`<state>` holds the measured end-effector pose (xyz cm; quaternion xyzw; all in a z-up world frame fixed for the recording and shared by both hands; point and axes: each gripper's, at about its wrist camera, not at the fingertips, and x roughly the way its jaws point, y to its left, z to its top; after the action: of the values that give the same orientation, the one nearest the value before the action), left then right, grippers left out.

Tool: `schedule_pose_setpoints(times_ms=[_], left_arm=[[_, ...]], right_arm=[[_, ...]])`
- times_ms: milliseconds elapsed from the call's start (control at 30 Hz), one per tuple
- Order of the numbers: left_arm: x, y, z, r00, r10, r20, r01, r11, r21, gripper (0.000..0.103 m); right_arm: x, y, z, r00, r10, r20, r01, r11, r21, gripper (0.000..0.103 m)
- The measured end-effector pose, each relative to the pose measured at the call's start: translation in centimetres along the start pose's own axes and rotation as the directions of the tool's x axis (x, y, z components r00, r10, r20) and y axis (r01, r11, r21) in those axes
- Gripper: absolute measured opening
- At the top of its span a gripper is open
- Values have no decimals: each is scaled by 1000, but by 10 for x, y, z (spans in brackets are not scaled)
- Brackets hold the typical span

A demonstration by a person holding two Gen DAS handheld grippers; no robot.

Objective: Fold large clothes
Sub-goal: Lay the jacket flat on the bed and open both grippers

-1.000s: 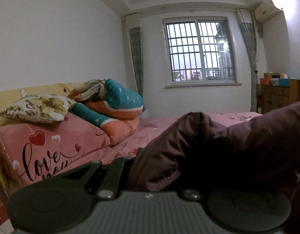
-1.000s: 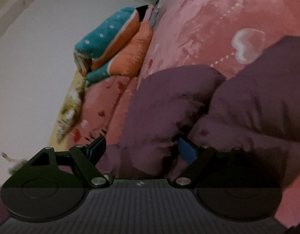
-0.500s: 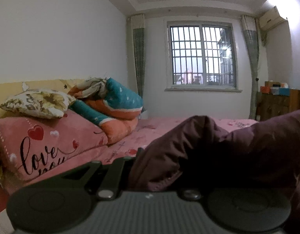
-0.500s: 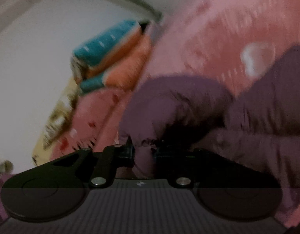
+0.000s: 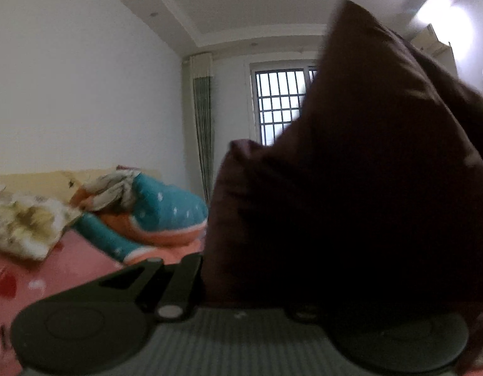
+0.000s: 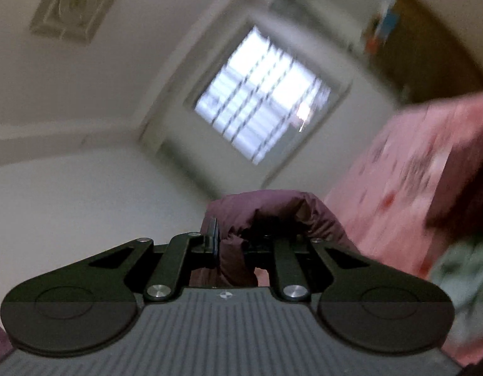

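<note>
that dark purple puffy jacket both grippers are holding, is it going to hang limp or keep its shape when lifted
The jacket probably flops yet holds some bulk: it rears in puffed folds above the left gripper. Likely light, since the right gripper holds it by a pinched fold.

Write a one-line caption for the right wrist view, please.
Right hand-held gripper shut on a fold of the maroon jacket, barred window behind.

Both grippers [image 6: 233, 247] [image 5: 241, 285] seemingly clamped, jaws nearly closed.
</note>
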<state>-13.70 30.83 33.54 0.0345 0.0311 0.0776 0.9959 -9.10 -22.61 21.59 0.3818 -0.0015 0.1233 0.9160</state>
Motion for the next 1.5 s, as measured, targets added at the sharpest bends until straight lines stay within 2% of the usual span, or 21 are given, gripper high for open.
schedule_pose_setpoints(times_ms=[67,167,367,500,667,767,833,933,967,1000,1067,1133,1267,1400,1500], left_arm=[[55,-8,-3,1000,-8,-6,8,1000,-25,7],[129,-31,-17,1000,-9,-13,9,1000,-15,7],[259,-84,-79,995,-8,-101,8,1000,-6,8],[313,-114,-131,981,-18,-192,20,1000,10,9],[345,-131,-187,961,-32,-273,58,995,86,16],[350,-129,-206,951,-45,-306,84,989,118,30],[346,-123,-211,949,-44,-314,87,988,126,47],[339,-117,-209,947,-54,-318,105,984,143,54],[333,-116,-205,947,-56,-318,107,983,148,55],[332,-113,-202,946,-59,-318,111,983,149,58],[319,-104,-193,949,-59,-310,115,980,165,62],[302,-98,-185,951,-46,-305,108,975,193,64],[258,-74,-174,956,-26,-292,94,970,224,64],[210,-43,-175,943,13,-333,55,979,196,64],[162,-19,-183,923,-4,-384,49,993,106,64]], right_arm=[[9,-12,20,998,-56,38,57,998,-23,16],[34,-29,35,986,-146,74,153,984,-94,16],[89,-70,48,947,-298,119,318,923,-219,15],[129,-101,41,912,-399,97,410,867,-282,15],[170,-150,22,858,-512,41,494,801,-338,15],[182,-169,10,827,-562,-17,519,774,-363,18],[182,-182,4,814,-578,-59,521,771,-367,20],[176,-190,-4,800,-593,-93,524,765,-374,31],[171,-190,-4,798,-595,-96,526,766,-371,39],[172,-185,-3,798,-594,-97,525,766,-371,55],[161,-181,0,800,-594,-88,523,761,-383,72],[149,-176,1,803,-589,-92,514,763,-391,75],[129,-171,-2,817,-566,-110,497,788,-363,100],[112,-158,-14,830,-542,-131,476,810,-342,100],[80,-142,-23,852,-497,-164,420,837,-352,100]])
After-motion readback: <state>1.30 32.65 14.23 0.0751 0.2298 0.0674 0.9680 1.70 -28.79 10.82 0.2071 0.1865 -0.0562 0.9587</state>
